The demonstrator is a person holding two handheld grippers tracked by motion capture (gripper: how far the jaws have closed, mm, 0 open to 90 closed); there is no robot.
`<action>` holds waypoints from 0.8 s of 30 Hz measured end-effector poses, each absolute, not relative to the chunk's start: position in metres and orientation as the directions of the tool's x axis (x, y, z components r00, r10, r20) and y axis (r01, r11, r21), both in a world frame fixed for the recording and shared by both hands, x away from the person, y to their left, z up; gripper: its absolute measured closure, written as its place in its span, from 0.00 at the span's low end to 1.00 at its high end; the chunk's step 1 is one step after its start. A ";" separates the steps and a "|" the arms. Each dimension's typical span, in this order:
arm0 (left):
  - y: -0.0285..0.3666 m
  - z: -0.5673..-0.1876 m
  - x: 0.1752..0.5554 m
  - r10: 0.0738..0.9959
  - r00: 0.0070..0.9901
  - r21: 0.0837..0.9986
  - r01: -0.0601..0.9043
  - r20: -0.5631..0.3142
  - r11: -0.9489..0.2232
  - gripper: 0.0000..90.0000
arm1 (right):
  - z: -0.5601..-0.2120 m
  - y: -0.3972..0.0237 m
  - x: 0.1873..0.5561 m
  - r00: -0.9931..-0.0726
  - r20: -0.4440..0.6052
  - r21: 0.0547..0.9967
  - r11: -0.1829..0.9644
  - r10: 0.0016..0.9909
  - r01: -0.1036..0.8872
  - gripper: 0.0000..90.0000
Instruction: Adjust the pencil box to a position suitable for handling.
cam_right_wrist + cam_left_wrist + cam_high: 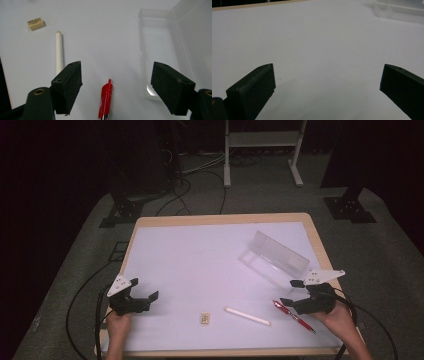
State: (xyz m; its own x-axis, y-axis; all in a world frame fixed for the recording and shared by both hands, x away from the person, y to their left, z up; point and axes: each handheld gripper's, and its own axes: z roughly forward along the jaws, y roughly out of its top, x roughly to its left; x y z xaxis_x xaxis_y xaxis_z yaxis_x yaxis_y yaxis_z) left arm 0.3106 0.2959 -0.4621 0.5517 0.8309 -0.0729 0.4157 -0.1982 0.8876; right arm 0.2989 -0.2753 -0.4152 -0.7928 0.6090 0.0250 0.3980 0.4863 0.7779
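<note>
1. Right gripper view: the red pen [106, 100] is seen lying on the white table surface [107, 37], its clip end pointing away from the camera, in the gap between the two black jaws of the right gripper [116, 87].
2. The jaws are spread wide, one on either side of the pen, and the pen is touched by neither pad.
3. In the high view the red pen [294, 312] lies near the right front edge of the table, just left of the right gripper [295, 292], which is held in the person's right hand [336, 316].
4. A white stick [247, 316], lying flat, is found just to the left of the pen, apart from it; in the right gripper view the white stick [59, 51] runs alongside the left jaw.
5. A small beige eraser [204, 318] is seen farther left, near the front middle of the table.
6. A clear plastic case [272, 257] lies open on the far right part of the surface, just beyond the right gripper.
7. The left gripper [145, 299] is held at the near left of the table, well apart from all the items.
8. In the left gripper view its jaws are seen wide apart over bare white surface, with nothing between them.
</note>
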 end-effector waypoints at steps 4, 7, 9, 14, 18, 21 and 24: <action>0.296 -0.462 0.310 0.831 0.552 0.888 0.413 -0.069 -0.200 0.00 | -0.412 -0.270 0.305 -0.803 0.015 0.771 0.504 0.595 0.388 0.27; 0.296 -0.462 0.311 0.830 0.553 0.888 0.416 -0.073 -0.199 0.00 | -0.410 -0.267 0.309 -0.806 0.018 0.767 0.509 0.591 0.391 0.27; 0.296 -0.462 0.311 0.831 0.552 0.889 0.414 -0.073 -0.197 0.00 | -0.408 -0.265 0.312 -0.807 0.017 0.763 0.514 0.590 0.391 0.27; 0.296 -0.462 0.310 0.832 0.551 0.889 0.412 -0.069 -0.199 0.00 | -0.402 -0.256 0.326 -0.820 0.016 0.746 0.539 0.573 0.391 0.27; 0.296 -0.462 0.311 0.831 0.552 0.889 0.413 -0.072 -0.198 0.00 | -0.396 -0.247 0.339 -0.826 0.004 0.730 0.563 0.564 0.388 0.27; 0.296 -0.462 0.310 0.830 0.554 0.890 0.408 -0.066 -0.202 0.00 | -0.395 -0.240 0.350 -0.828 -0.008 0.712 0.584 0.561 0.389 0.28; 0.297 -0.462 0.310 0.830 0.553 0.891 0.411 -0.074 -0.195 0.00 | -0.394 -0.233 0.363 -0.825 0.000 0.696 0.593 0.565 0.405 0.31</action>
